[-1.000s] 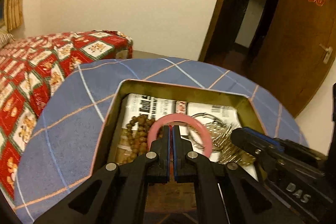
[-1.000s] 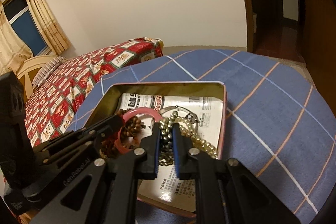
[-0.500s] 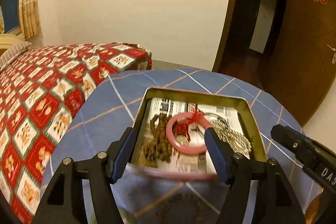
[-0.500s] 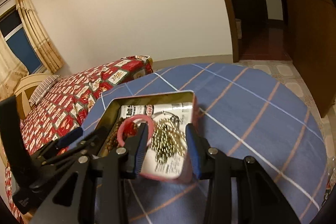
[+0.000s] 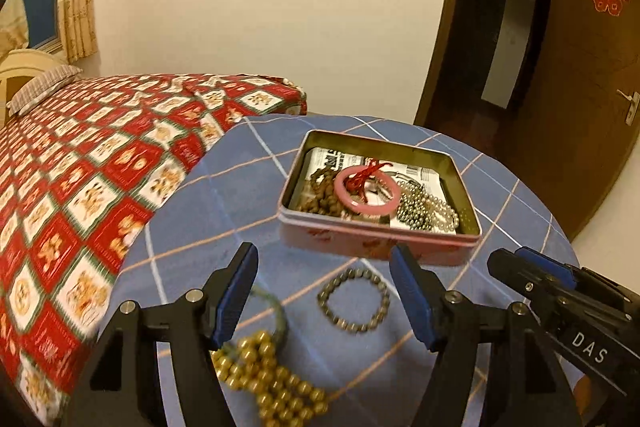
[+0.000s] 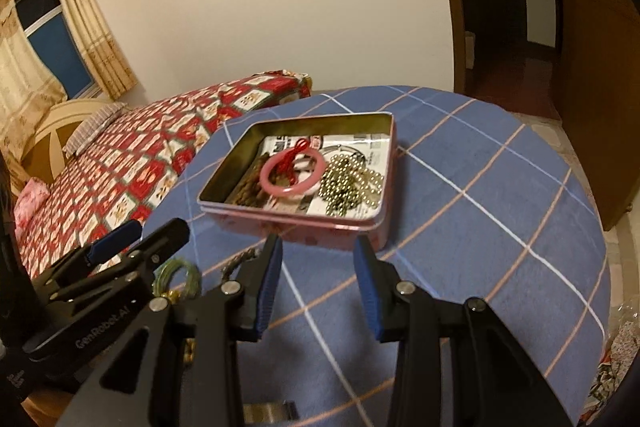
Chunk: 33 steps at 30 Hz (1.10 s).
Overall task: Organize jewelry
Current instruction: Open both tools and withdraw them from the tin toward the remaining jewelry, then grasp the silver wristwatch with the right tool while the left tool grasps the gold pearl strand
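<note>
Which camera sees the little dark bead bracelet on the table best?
The left wrist view: the dark bead bracelet lies whole on the blue tablecloth, before the tin. The right wrist view shows only a dark bit by a finger, maybe not it.

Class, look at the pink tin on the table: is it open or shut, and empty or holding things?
Open and holding things. The tin has no lid on, and a pink bangle and beaded strands lie inside.
</note>
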### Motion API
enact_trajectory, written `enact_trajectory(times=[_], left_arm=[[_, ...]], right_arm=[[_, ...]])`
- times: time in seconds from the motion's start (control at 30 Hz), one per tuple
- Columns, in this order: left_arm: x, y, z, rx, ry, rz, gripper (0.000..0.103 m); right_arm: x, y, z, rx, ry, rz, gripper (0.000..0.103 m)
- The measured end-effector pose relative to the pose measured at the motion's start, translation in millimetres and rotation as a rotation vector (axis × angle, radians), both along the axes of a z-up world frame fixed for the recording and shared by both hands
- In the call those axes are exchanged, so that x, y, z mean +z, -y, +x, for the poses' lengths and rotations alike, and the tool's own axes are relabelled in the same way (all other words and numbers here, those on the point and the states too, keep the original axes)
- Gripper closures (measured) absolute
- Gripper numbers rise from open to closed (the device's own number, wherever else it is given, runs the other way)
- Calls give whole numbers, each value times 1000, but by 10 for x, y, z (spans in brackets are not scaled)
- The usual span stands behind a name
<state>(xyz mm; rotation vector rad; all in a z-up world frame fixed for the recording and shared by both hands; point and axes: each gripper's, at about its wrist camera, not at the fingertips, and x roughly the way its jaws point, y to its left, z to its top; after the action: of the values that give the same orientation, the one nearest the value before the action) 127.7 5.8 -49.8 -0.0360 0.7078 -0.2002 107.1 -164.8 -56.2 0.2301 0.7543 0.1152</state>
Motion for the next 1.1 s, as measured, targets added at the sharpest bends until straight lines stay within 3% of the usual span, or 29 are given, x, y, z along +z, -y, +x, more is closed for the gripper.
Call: enact_trajectory(times=[0.6,1.1], left_arm=[[-129,-626,-518,97,2,69,35],[-366,-897,-735,102,-33,111,35]], right_arm=[[-124,-167,-461,57,-8,-65,62],[-581,-334,-728,220,-185,16,57]])
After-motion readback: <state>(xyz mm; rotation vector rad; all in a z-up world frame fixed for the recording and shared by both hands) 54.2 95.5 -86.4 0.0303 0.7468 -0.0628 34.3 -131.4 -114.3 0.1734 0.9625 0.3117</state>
